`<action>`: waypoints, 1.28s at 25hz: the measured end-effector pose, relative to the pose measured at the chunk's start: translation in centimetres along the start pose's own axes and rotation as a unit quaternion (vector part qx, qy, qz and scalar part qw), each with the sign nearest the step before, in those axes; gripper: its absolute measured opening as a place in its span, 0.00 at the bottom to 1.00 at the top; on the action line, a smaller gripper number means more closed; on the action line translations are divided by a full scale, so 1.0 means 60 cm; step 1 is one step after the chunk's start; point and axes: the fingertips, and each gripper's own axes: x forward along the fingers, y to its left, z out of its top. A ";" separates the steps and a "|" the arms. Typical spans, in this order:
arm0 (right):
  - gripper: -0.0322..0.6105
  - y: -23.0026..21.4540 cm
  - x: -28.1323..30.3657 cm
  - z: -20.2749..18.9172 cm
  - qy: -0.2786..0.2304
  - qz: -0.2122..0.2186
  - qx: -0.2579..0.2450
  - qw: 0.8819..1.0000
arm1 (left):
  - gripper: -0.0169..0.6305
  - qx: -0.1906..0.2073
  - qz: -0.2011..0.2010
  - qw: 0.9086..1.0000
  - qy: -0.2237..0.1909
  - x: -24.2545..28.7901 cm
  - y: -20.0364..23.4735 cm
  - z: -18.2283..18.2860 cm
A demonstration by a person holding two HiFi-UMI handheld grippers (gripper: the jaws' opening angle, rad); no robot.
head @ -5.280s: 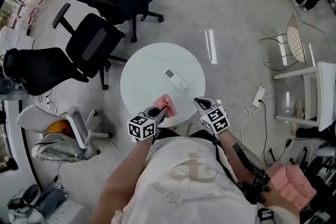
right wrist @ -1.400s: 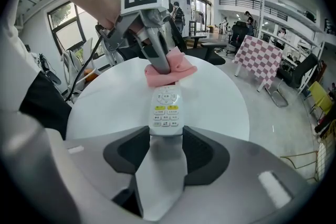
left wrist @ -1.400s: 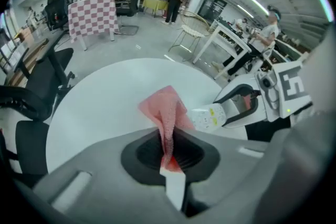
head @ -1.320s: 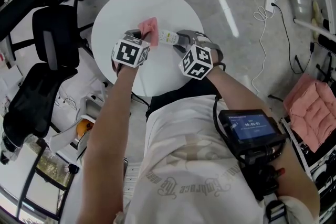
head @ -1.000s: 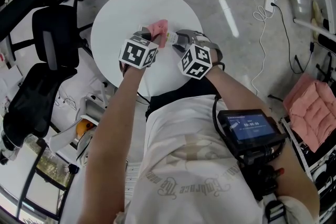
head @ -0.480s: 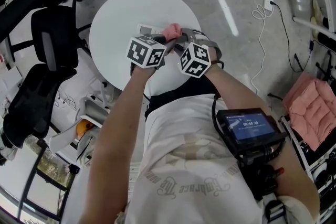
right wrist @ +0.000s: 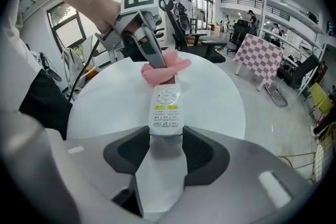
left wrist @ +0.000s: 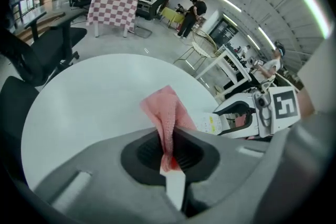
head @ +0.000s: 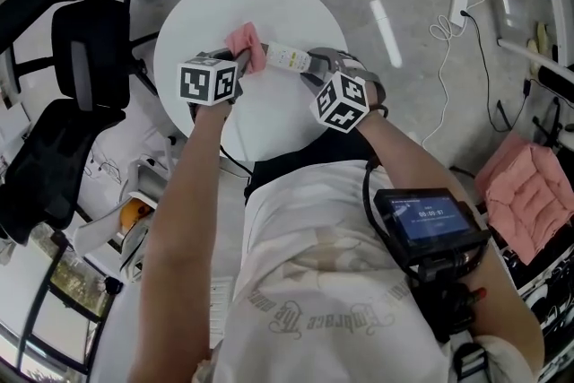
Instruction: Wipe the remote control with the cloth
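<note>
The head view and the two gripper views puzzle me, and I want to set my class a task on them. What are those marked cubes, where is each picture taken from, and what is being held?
There is no robot here. A person holds a two-jaw gripper in each hand, and the cubes with square markers are parts of those tools. The head view comes from a camera on the person's head, looking down at a round white table. The other two pictures come from a camera riding on each gripper, looking along its jaws. The left gripper is shut on a pink cloth. The right gripper is shut on the near end of a white remote. The cloth lies against the remote's far end, over the table.
</note>
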 end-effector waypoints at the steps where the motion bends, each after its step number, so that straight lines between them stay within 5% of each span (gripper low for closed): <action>1: 0.37 -0.002 -0.001 -0.003 0.001 -0.001 -0.001 1.000 | 0.05 -0.010 0.007 1.000 -0.002 -0.004 0.012 -0.004; 6: 0.37 -0.010 -0.002 -0.012 0.010 0.002 -0.004 1.000 | 0.05 -0.060 0.028 0.998 -0.019 -0.015 0.046 -0.032; 14: 0.41 -0.014 -0.016 -0.011 0.038 0.016 -0.010 0.999 | 0.05 -0.113 0.004 0.989 -0.091 -0.048 0.014 -0.062; 21: 0.43 0.015 -0.041 0.037 0.054 0.019 -0.041 0.998 | 0.05 -0.161 -0.004 0.970 -0.184 -0.118 -0.033 -0.128; 32: 0.49 0.014 0.012 0.063 0.137 -0.003 -0.054 0.989 | 0.05 -0.234 0.000 0.942 -0.239 -0.166 -0.050 -0.231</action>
